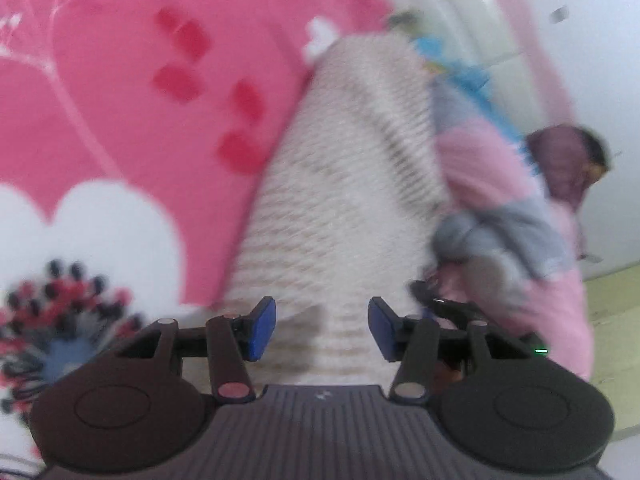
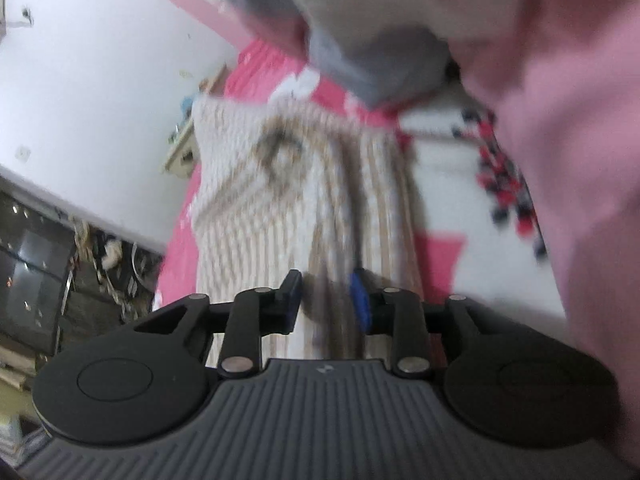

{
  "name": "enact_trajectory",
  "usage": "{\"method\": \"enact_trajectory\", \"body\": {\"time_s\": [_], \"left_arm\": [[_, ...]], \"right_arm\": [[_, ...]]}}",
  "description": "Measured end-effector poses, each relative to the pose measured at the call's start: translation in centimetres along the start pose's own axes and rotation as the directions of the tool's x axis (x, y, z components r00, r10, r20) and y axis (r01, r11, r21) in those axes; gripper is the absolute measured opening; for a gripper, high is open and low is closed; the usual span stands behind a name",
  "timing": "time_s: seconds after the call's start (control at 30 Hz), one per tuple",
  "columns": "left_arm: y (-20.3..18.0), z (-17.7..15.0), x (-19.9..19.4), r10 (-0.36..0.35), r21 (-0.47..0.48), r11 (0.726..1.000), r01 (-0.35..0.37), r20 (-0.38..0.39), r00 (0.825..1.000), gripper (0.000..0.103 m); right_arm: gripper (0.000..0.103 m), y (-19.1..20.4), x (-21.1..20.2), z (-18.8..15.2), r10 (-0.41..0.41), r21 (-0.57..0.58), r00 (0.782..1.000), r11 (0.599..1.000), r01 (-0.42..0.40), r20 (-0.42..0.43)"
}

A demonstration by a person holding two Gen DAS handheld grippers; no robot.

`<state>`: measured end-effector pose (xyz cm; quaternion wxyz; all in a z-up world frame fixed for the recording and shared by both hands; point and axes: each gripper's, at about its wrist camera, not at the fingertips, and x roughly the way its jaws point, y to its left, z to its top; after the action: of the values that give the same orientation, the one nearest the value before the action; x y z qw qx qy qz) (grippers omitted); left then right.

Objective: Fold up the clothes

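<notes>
On the pink bedspread (image 1: 132, 92), with its white hearts and a red-and-black flower print, a cream-and-tan striped knit garment (image 1: 340, 184) lies spread in a long strip running from just in front of both tools away to the far edge of the bed. Just above its near end, the left gripper (image 1: 322, 328) has its blue pads well apart with nothing between them, only the knit below, while the right gripper (image 2: 326, 300) stands narrowly open over the same garment, though blur hides whether its pads brush the cloth. A person in a pink sleeve with a grey cuff (image 1: 496, 236) leans in at the right.
</notes>
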<state>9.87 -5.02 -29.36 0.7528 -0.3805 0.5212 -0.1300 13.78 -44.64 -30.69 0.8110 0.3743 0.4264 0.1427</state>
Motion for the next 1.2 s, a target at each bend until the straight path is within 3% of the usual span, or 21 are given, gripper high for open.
{"method": "enact_trajectory", "body": {"time_s": [0.13,0.23,0.37,0.47,0.63,0.73,0.83,1.0,1.07,1.1,1.2], "left_arm": [[2.1,0.0,-0.4,-0.038,-0.152,0.988,0.028,-0.063,0.997,0.051],[2.4,-0.1,-0.6,-0.054,-0.162,0.986,0.043,-0.064,0.996,0.052],[2.3,-1.2,-1.6,0.013,-0.032,0.999,-0.015,-0.084,0.996,0.053],[2.9,-3.2,-2.7,0.078,0.079,0.994,-0.07,-0.113,0.99,0.053],[4.1,-5.4,-2.5,0.051,0.102,0.994,-0.033,-0.175,0.983,0.053],[4.4,-6.2,-2.3,0.069,0.13,0.99,-0.045,-0.182,0.981,0.053],[3.9,-6.5,-2.4,0.089,0.187,0.981,-0.056,-0.173,0.981,0.052],[3.1,-7.2,-2.3,0.13,0.313,0.947,-0.07,-0.173,0.976,0.052],[2.8,-7.5,-2.4,0.14,0.359,0.931,-0.071,-0.172,0.975,0.048],[2.6,-7.7,-2.6,0.141,0.379,0.923,-0.067,-0.171,0.975,0.037],[2.0,-7.9,-3.1,0.155,0.435,0.898,-0.069,-0.167,0.974,0.027]], "right_arm": [[0.035,0.8,-1.1,-3.2,-0.029,-0.017,0.995,0.999,0.028,-0.093],[0.036,0.8,-2.9,-5.9,-0.048,-0.003,0.992,0.999,0.048,-0.114],[0.036,-0.1,-4.7,-8.7,-0.023,0.078,0.992,0.996,0.033,-0.128],[0.036,-0.5,-5.1,-10.2,0.01,0.128,0.992,0.992,0.006,-0.129],[0.037,-0.8,-4.9,-11.0,0.074,0.183,0.989,0.982,-0.051,-0.124],[0.026,-0.7,-4.4,-10.9,0.091,0.174,0.985,0.983,-0.066,-0.144],[0.007,0.3,-5.2,-11.0,0.051,0.124,0.991,0.992,-0.036,-0.127],[0.005,0.3,-8.1,-12.3,0.025,0.104,0.996,0.994,-0.016,-0.09],[0.004,-0.4,-7.9,-12.9,0.034,0.137,0.995,0.99,-0.021,-0.094],[0.004,-0.6,-7.7,-13.0,0.044,0.156,0.995,0.987,-0.03,-0.092],[0.004,-0.6,-7.4,-13.1,0.089,0.187,0.992,0.98,-0.071,-0.087]]}}
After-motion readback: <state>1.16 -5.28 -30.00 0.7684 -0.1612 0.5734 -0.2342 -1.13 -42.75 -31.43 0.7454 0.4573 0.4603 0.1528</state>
